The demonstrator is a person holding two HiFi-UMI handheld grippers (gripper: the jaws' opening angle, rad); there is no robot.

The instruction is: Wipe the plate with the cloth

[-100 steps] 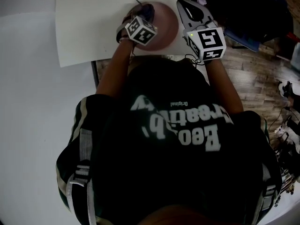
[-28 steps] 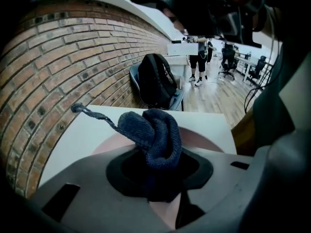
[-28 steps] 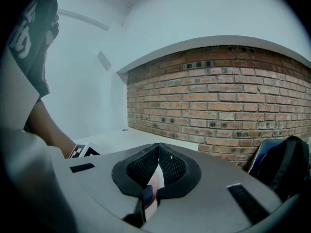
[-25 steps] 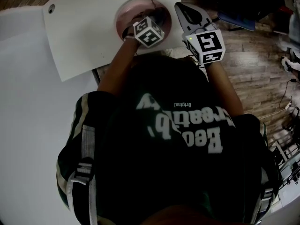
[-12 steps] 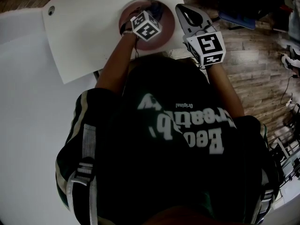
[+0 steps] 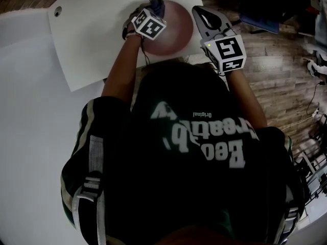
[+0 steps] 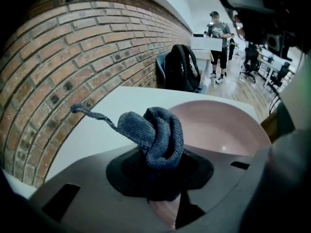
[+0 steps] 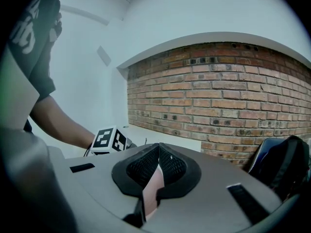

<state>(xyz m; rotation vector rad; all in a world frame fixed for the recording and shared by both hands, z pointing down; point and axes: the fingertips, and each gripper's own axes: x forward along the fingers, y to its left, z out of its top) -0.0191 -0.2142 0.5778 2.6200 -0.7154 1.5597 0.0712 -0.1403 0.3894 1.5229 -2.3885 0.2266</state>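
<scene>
A pink plate (image 6: 173,32) lies on the white table (image 6: 97,40) in the head view. My left gripper (image 6: 151,11) is over the plate's far left part, shut on a bunched dark blue cloth (image 6: 158,5). In the left gripper view the cloth (image 7: 158,135) bulges out of the shut left gripper (image 7: 158,169), a loose corner trailing left, with the plate (image 7: 223,130) just beyond. My right gripper (image 6: 200,10) is at the plate's right rim. In the right gripper view the right gripper (image 8: 156,168) is shut on the plate's pink edge (image 8: 151,191).
The table has a small hole (image 6: 57,10) near its far left corner. A brick wall (image 7: 73,57) runs behind it. Off the far end sits a black backpack (image 7: 181,69) on a chair, with people (image 7: 217,38) standing further back. Wooden floor (image 6: 276,60) lies right.
My left gripper has carried the cloth across the plate, away from me and to the left. The right gripper has stayed at the plate's right rim.
</scene>
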